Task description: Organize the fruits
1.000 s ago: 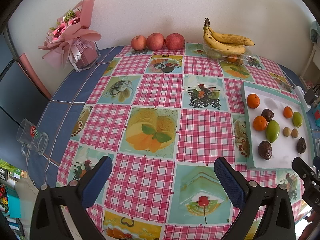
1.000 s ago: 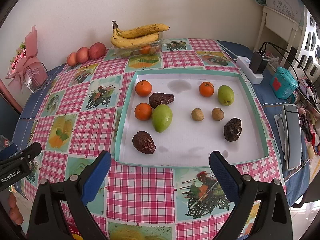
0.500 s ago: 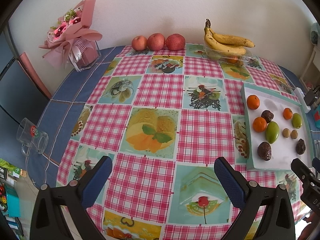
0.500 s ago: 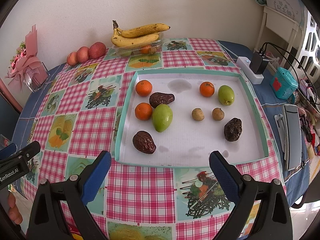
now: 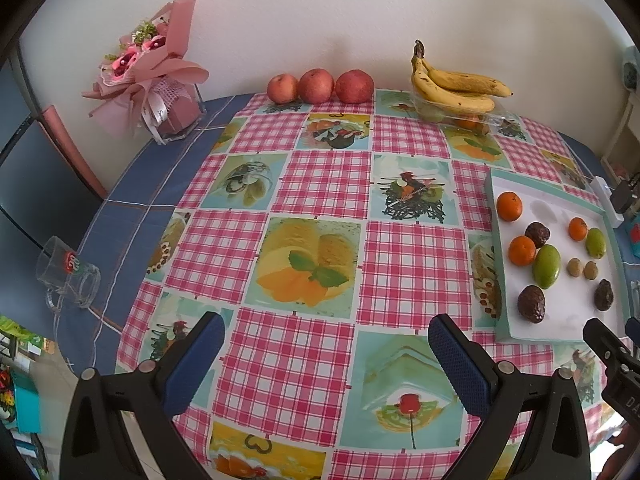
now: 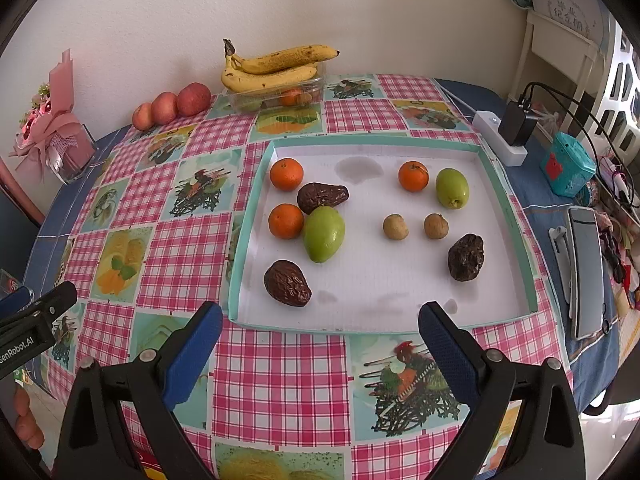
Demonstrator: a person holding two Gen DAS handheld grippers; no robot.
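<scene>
A white tray with a teal rim (image 6: 504, 204) (image 5: 500, 280) holds three oranges (image 6: 286, 174), three dark avocados (image 6: 287, 283), a large green mango (image 6: 323, 233), a smaller green fruit (image 6: 452, 188) and two small brown fruits (image 6: 395, 227). My right gripper (image 6: 320, 340) is open and empty, just in front of the tray's near edge. My left gripper (image 5: 326, 354) is open and empty over the checked tablecloth, left of the tray. Three red apples (image 5: 320, 86) and a bunch of bananas (image 5: 456, 86) on a clear box sit by the back wall.
A pink bouquet (image 5: 156, 76) stands at the back left. A glass mug (image 5: 68, 276) lies on its side near the left table edge. A power strip with charger (image 6: 508, 132), a teal box (image 6: 568, 162) and a grey case (image 6: 586, 272) crowd the right edge.
The left wrist view has drifted slightly, so the tray sits a little further left in it. Both grippers stay open and nothing has been moved.
</scene>
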